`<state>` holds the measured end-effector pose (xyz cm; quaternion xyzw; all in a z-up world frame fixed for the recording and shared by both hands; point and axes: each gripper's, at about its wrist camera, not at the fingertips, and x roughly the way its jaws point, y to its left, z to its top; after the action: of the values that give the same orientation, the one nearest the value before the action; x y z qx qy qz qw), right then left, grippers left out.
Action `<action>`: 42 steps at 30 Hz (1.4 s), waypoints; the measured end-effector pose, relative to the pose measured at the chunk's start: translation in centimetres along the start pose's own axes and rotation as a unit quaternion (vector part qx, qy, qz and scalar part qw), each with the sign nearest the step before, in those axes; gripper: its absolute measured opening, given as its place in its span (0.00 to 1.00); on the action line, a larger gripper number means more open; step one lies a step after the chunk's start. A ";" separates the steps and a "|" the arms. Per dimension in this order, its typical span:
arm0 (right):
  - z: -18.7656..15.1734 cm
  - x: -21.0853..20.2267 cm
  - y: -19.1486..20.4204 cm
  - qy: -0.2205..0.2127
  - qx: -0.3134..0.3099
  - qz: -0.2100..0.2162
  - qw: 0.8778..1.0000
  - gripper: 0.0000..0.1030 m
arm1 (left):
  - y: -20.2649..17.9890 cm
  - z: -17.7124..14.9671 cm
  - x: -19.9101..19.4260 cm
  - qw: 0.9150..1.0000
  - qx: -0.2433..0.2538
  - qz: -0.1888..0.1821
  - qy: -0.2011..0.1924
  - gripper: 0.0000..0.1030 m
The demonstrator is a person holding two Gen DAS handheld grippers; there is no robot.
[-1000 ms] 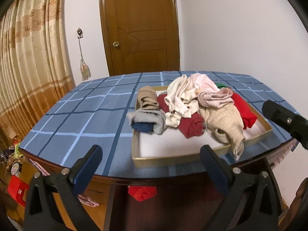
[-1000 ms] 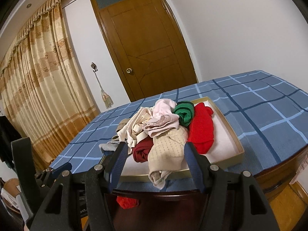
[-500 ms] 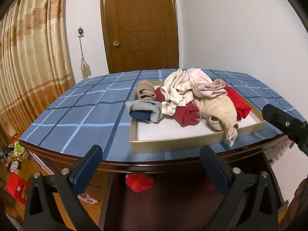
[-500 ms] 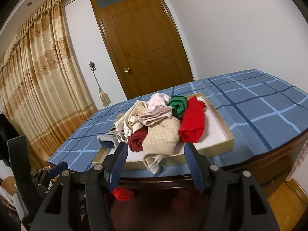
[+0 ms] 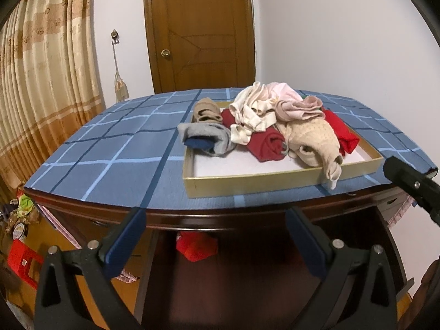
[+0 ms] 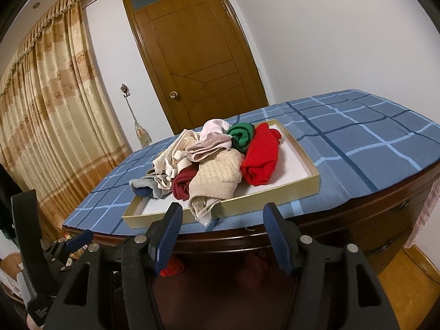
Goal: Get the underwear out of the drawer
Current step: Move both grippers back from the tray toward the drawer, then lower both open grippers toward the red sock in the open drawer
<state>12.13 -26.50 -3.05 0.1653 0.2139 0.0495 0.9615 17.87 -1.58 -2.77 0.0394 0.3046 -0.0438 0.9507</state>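
Both grippers sit below the table edge, aimed into the dark drawer under the top. Left gripper [image 5: 214, 236]: jaws spread, nothing between. Right gripper [image 6: 222, 236]: jaws apart, empty too. Target = red underwear [image 5: 196, 247], lying in the drawer [image 5: 247, 288] just ahead of and between the left fingers, slightly left of centre. From the right cam it shows only as a red scrap [image 6: 172, 269] behind the left finger [image 6: 165, 236], so left gripper looks nearer and better lined up. Long axis can't tell, it's crumpled. Clothes pile in the tray [image 5: 247, 183] on top isn't the target.

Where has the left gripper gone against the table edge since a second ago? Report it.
Yes: the left gripper has dropped; its fingertips, earlier over the tablecloth, now sit below the table edge, before the dark opening underneath.
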 end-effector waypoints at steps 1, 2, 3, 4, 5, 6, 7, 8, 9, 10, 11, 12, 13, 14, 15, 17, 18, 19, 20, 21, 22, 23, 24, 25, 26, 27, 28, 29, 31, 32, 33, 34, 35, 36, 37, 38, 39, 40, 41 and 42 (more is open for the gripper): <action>-0.1 0.0 0.0 0.001 -0.001 0.000 1.000 0.62 | 0.0 -0.1 0.0 1.000 -0.001 0.000 0.001 1.00; -0.2 -0.1 0.1 0.002 -0.003 0.001 1.000 0.62 | 0.1 -0.2 0.1 1.000 -0.003 0.000 0.003 1.00; -0.3 -0.1 0.2 0.003 -0.004 0.000 1.000 0.62 | 0.2 -0.3 0.2 1.000 -0.003 0.000 0.004 1.00; -0.4 -0.1 0.2 0.005 -0.006 -0.001 1.000 0.62 | 0.2 -0.4 0.3 1.000 -0.003 0.001 0.006 1.00; -0.5 -0.1 0.3 0.006 -0.006 0.000 1.000 0.62 | 0.2 -0.6 0.2 1.000 -0.003 0.001 0.007 1.00; -0.7 -0.1 0.3 0.008 -0.006 0.000 1.000 0.62 | 0.3 -0.7 0.3 1.000 -0.003 0.000 0.009 1.00; -0.9 -0.1 0.3 0.009 -0.005 0.000 1.000 0.62 | 0.3 -0.9 0.3 1.000 -0.003 -0.001 0.012 1.00; -1.0 0.0 0.2 0.011 -0.006 0.000 1.000 0.62 | 0.2 -1.1 0.4 1.000 -0.003 -0.001 0.013 1.00; -1.2 0.0 0.3 0.012 -0.007 -0.001 1.000 0.62 | 0.2 -1.3 0.5 1.000 -0.002 -0.002 0.015 1.00; -1.4 0.0 0.3 0.014 -0.008 -0.002 1.000 0.62 | 0.3 -1.5 0.5 1.000 -0.001 -0.002 0.017 0.99; -1.6 0.1 0.3 0.016 -0.009 -0.002 1.000 0.62 | 0.2 -1.7 0.6 1.000 0.000 -0.002 0.019 0.99; -1.8 0.2 0.2 0.019 -0.010 -0.003 1.000 0.62 | 0.3 -1.8 0.6 1.000 0.000 -0.001 0.021 0.99; -2.0 0.3 0.2 0.021 -0.010 -0.004 1.000 0.62 | 0.3 -2.0 0.6 1.000 0.000 -0.001 0.023 0.99; -2.1 0.3 0.1 0.023 -0.009 -0.005 1.000 0.62 | 0.3 -2.1 0.7 1.000 0.000 -0.001 0.025 0.99; -2.3 0.3 0.0 0.025 -0.006 -0.004 1.000 0.62 | 0.3 -2.2 0.7 1.000 0.000 -0.001 0.026 0.99; -2.6 0.3 -0.1 0.028 -0.004 -0.005 1.000 0.62 | 0.3 -2.4 0.7 1.000 0.001 0.000 0.028 0.99; -2.7 0.4 -0.1 0.030 -0.004 -0.005 1.000 0.62 | 0.3 -2.5 0.7 1.000 0.002 0.000 0.028 0.99; -2.8 0.4 -0.2 0.032 -0.004 -0.005 0.999 0.62 | 0.3 -2.6 0.7 1.000 0.001 0.001 0.030 0.99; -2.9 0.4 -0.2 0.033 -0.005 -0.004 0.999 0.62 | 0.3 -2.8 0.8 0.999 0.000 0.001 0.032 0.99; -3.0 0.3 -0.1 0.034 -0.005 -0.005 0.999 0.62 | 0.4 -2.9 0.9 0.999 0.000 0.000 0.034 1.00; -3.1 0.3 -0.1 0.035 -0.006 -0.005 0.999 0.62 | 0.4 -3.0 0.9 0.999 0.000 0.000 0.036 1.00; -3.3 0.3 0.0 0.036 -0.010 -0.010 0.999 0.62 | 0.4 -3.2 1.0 0.999 0.000 0.000 0.039 1.00; -3.5 0.4 0.0 0.039 -0.015 -0.014 0.999 0.62 | 0.5 -3.4 1.1 0.999 0.001 0.001 0.041 0.99; -3.8 0.5 0.0 0.043 -0.020 -0.016 0.999 0.62 | 0.5 -3.5 1.3 0.999 0.002 0.002 0.043 0.99; -4.1 0.7 0.0 0.048 -0.021 -0.016 0.998 0.62 | 0.5 -3.8 1.4 0.999 0.003 0.002 0.047 0.99; -4.4 0.8 -0.1 0.054 -0.017 -0.016 0.998 0.62 | 0.6 -3.9 1.6 0.999 0.003 0.003 0.050 0.99; -4.6 0.9 -0.3 0.058 -0.013 -0.015 0.998 0.62 | 0.7 -4.1 1.6 0.999 0.003 0.003 0.052 0.99; -4.9 1.0 -0.4 0.061 -0.012 -0.016 0.998 0.62 | 0.8 -4.3 1.7 0.999 0.004 0.003 0.054 1.00; -5.4 1.1 -0.6 0.068 -0.015 -0.021 0.997 0.62 | 1.2 -4.7 1.8 0.998 0.003 0.003 0.059 1.00; -5.6 1.2 -0.9 0.072 -0.016 -0.024 0.997 0.62 | 1.4 -4.9 1.8 0.998 0.003 0.004 0.062 0.99; -5.8 1.3 -1.1 0.075 -0.013 -0.026 0.997 0.62 | 1.6 -5.1 1.8 0.998 0.004 0.003 0.064 1.00; -6.1 1.3 -1.4 0.080 -0.010 -0.027 0.996 0.62 | 1.8 -5.2 1.8 0.998 0.005 0.003 0.066 1.00; -6.3 1.4 -1.7 0.086 -0.005 -0.028 0.996 0.62 | 2.1 -5.5 1.8 0.998 0.007 0.005 0.070 1.00; -6.6 1.5 -1.9 0.091 -0.003 -0.030 0.995 0.62 | 2.3 -5.7 1.8 0.997 0.008 0.007 0.072 1.00; -6.9 1.6 -2.2 0.097 -0.001 -0.033 0.995 0.62 | 2.6 -6.0 1.9 0.997 0.009 0.009 0.077 1.00; -7.2 1.8 -2.5 0.104 0.001 -0.035 0.994 0.62 | 2.9 -6.2 2.0 0.997 0.008 0.010 0.082 1.00; -7.5 1.9 -2.6 0.110 0.003 -0.036 0.993 0.62 | 3.1 -6.4 2.1 0.996 0.007 0.010 0.087 0.99; -7.7 2.0 -2.9 0.115 0.005 -0.037 0.993 0.62 | 3.3 -6.5 2.3 0.996 0.005 0.011 0.092 0.99; -8.0 2.2 -3.1 0.121 0.009 -0.038 0.992 0.62 | 3.5 -6.7 2.6 0.995 0.002 0.013 0.099 0.99; -8.2 2.4 -3.4 0.127 0.014 -0.040 0.991 0.62 | 3.7 -6.9 2.9 0.994 -0.001 0.014 0.105 0.99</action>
<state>10.84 -26.86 -12.15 0.1623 0.3417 0.0283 0.9253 16.64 2.62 -9.85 0.0474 0.4020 -0.0257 0.9141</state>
